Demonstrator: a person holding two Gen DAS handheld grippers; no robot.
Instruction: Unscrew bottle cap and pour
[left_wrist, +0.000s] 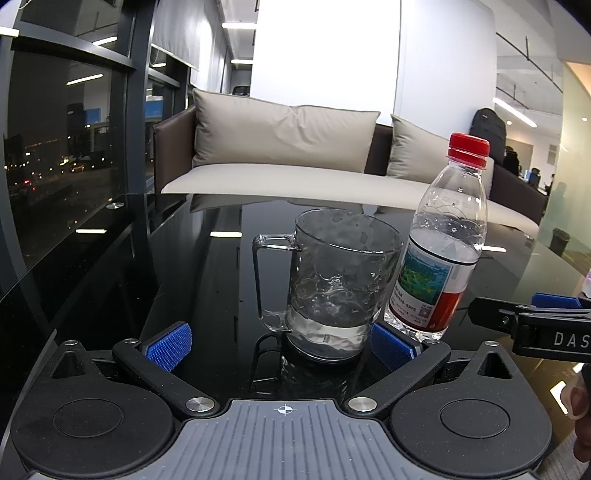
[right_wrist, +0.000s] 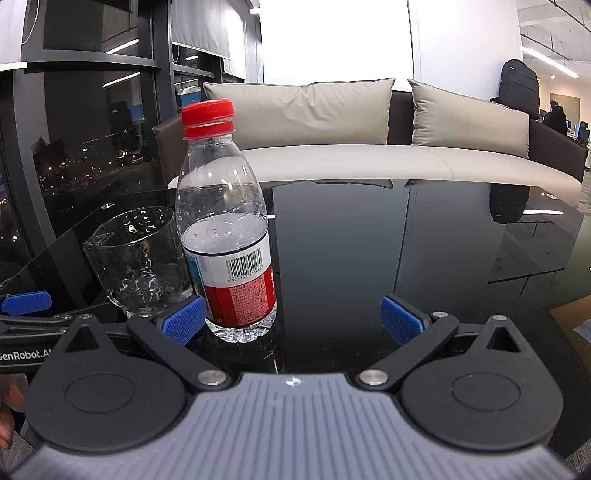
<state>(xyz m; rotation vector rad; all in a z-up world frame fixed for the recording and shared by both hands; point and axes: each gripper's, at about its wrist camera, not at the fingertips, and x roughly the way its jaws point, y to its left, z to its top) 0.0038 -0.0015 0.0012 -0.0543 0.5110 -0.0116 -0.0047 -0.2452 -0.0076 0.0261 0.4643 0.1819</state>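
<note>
The bottle, red cap on and roughly half full, stands upright on the black glass table, just beside the clear mug holding a little water. Both grippers sit low with fingers spread: left gripper before the mug, right gripper empty. The bottle's base hides behind a blue pad.

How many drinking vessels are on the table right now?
1: a clear glass mug left of the capped bottle, on the black table. Others may sit outside both views.
</note>
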